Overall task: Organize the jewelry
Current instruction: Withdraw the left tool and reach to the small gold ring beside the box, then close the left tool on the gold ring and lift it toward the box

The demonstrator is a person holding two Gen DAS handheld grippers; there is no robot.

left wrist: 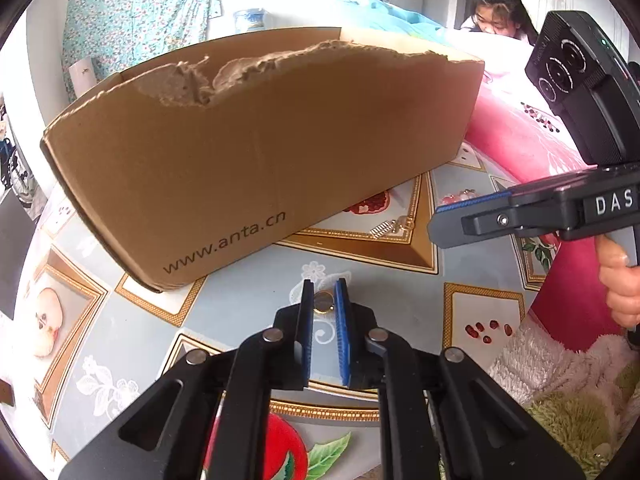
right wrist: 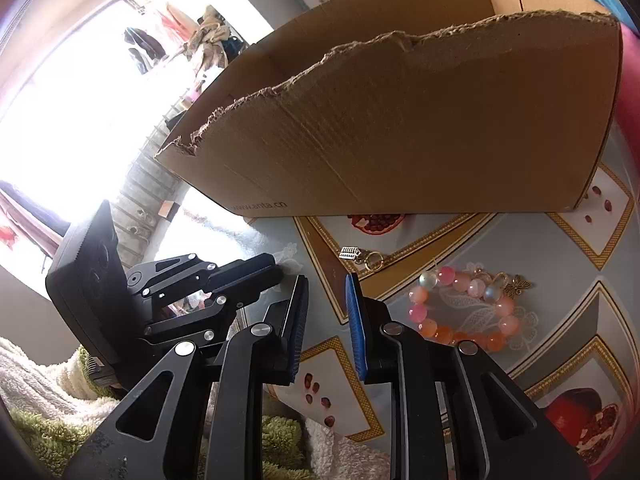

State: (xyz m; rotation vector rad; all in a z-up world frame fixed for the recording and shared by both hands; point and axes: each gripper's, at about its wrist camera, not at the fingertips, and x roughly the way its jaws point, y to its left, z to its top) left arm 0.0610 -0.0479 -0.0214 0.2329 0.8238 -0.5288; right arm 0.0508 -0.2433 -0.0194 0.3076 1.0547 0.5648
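My left gripper [left wrist: 325, 283] points down at the table, and its pads press on a small round gold ring [left wrist: 324, 303] at the fingertips. A torn cardboard box [left wrist: 260, 152] stands just behind it. My right gripper [right wrist: 326, 280] is open with nothing between its pads, and in the left wrist view the right gripper [left wrist: 436, 222] reaches in from the right. A pink and orange bead bracelet [right wrist: 464, 308] with a butterfly charm [right wrist: 520, 285] lies right of the right gripper. A silver clip with a gold loop [right wrist: 360, 256] lies in front of the box [right wrist: 400, 140].
The table [left wrist: 248, 312] has a fruit-patterned cover. Pink bedding [left wrist: 520, 140] borders it on the right and a fluffy white and green towel [left wrist: 560, 380] lies at its near edge. A person [left wrist: 496, 12] sits beyond the box. A hand [left wrist: 620, 284] holds the right gripper.
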